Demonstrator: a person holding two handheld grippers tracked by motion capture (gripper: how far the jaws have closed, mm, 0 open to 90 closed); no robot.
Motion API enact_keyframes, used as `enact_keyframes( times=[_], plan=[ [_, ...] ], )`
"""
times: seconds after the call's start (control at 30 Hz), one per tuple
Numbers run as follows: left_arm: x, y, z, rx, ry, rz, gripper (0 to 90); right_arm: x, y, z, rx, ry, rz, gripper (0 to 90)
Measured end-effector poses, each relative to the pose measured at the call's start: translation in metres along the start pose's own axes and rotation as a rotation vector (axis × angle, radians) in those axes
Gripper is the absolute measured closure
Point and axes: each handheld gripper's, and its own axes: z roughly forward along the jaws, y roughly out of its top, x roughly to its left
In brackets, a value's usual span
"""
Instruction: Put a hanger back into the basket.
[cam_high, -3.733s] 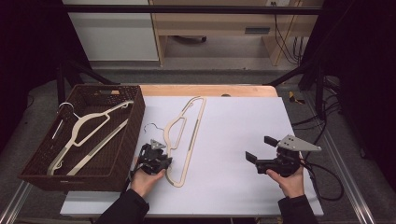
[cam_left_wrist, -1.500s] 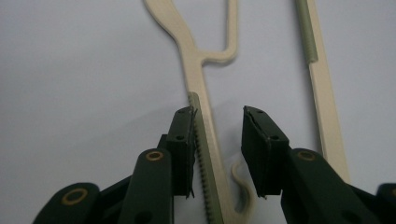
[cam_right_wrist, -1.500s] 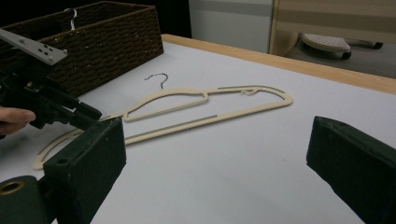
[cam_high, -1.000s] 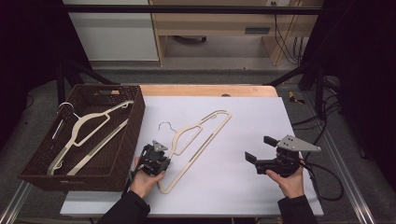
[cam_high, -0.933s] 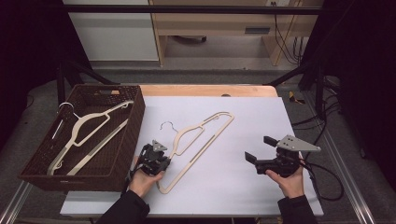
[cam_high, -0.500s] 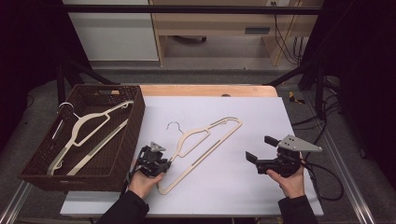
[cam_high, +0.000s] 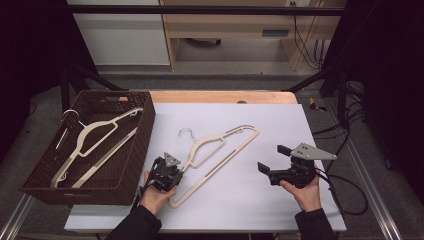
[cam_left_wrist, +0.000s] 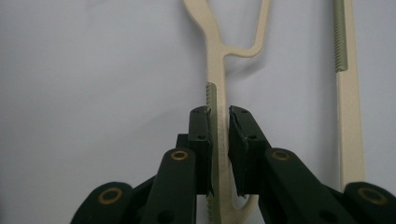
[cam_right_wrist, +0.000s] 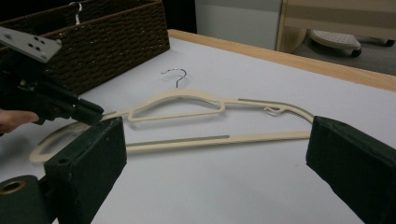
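Cream plastic, the hanger (cam_high: 216, 152) is lying flat on the white table (cam_high: 280, 125), just right of the basket (cam_high: 145, 130), its hook pointing toward the far edge. Left gripper (cam_high: 167, 175) is pinching the hanger's near arm, jaws narrow and pressing on it from both sides. Right gripper (cam_high: 272, 160) is hovering well to the right, jaws spread wide around nothing. Another hanger (cam_high: 95, 140) is lying in the basket.

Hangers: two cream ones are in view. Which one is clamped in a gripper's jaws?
The hanger on the white table, gripped by the left gripper; the other hanger lies untouched in the wicker basket.
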Motion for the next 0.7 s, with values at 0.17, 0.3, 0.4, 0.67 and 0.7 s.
enact_keyframes(
  times=[0.17,0.3,0.4,0.67,0.7],
  plan=[
    [-0.003,0.003,-0.016,-0.044,0.014,0.024,79.4,0.010,0.009,0.020,0.011,0.031,-0.019,5.6],
    [-0.005,0.004,-0.019,-0.058,0.031,0.042,79.4,0.021,0.017,0.042,0.028,0.062,-0.039,6.0],
    [-0.006,0.006,-0.025,-0.073,0.029,0.041,79.4,0.027,0.023,0.059,0.033,0.075,-0.043,6.9],
    [-0.008,0.009,-0.039,-0.116,0.044,0.056,79.4,0.039,0.038,0.099,0.025,0.101,-0.012,10.1],
    [-0.008,0.009,-0.039,-0.117,0.047,0.062,79.4,0.040,0.040,0.104,0.031,0.104,-0.010,10.7]
  ],
)
